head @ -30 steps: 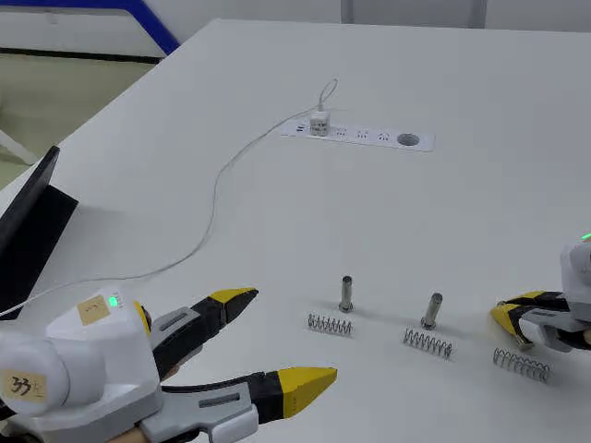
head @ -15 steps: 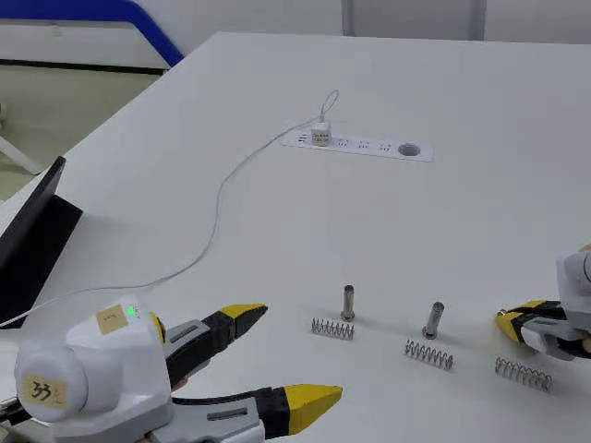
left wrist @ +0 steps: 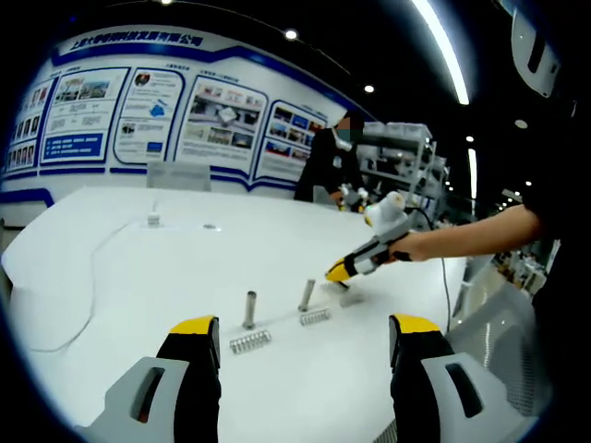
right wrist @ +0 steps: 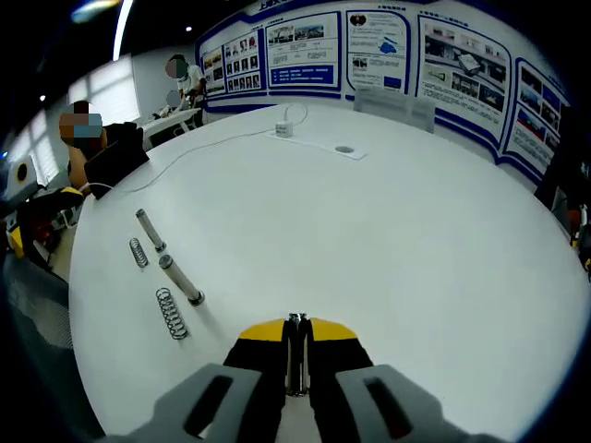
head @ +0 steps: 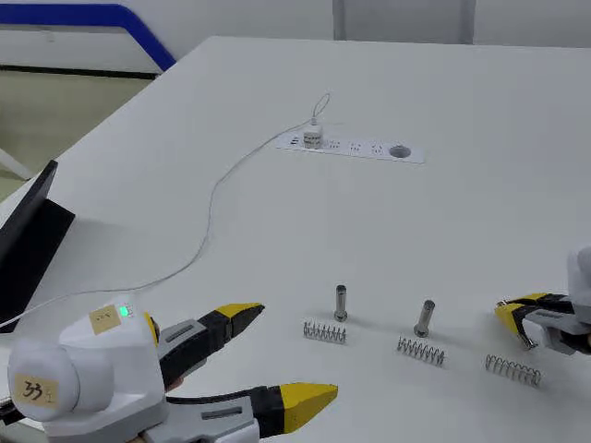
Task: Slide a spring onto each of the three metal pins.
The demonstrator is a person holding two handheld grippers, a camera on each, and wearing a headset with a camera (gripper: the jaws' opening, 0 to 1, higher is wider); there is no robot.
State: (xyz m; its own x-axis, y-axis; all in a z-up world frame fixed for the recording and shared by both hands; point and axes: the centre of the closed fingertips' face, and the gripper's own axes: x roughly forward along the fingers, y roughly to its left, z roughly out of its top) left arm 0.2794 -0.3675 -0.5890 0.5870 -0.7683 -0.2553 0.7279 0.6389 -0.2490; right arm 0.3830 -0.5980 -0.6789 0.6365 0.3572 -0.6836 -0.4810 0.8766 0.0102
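Observation:
Two metal pins (head: 340, 303) (head: 425, 317) stand upright on the white table, with a spring (head: 325, 332) (head: 421, 350) lying just in front of each. A third spring (head: 513, 370) lies further right. My right gripper (head: 517, 318) hovers just above that spring, shut on the third metal pin (right wrist: 295, 355), which sits upright between its yellow tips. The left gripper (head: 277, 360) is at the near left, wide open with nothing in it, pointing toward the pins (left wrist: 249, 309) (left wrist: 307, 295). From the right gripper view the pins (right wrist: 150, 231) (right wrist: 181, 280) lie to the left.
A white power strip (head: 355, 148) with a plugged charger (head: 313, 139) lies at mid-table, and its cable (head: 209, 221) runs to the near left. A dark screen (head: 28, 249) stands at the left edge. Other people stand beyond the table in the gripper views.
The head camera has shifted slightly. Both grippers keep their places and states; pins and springs have not moved.

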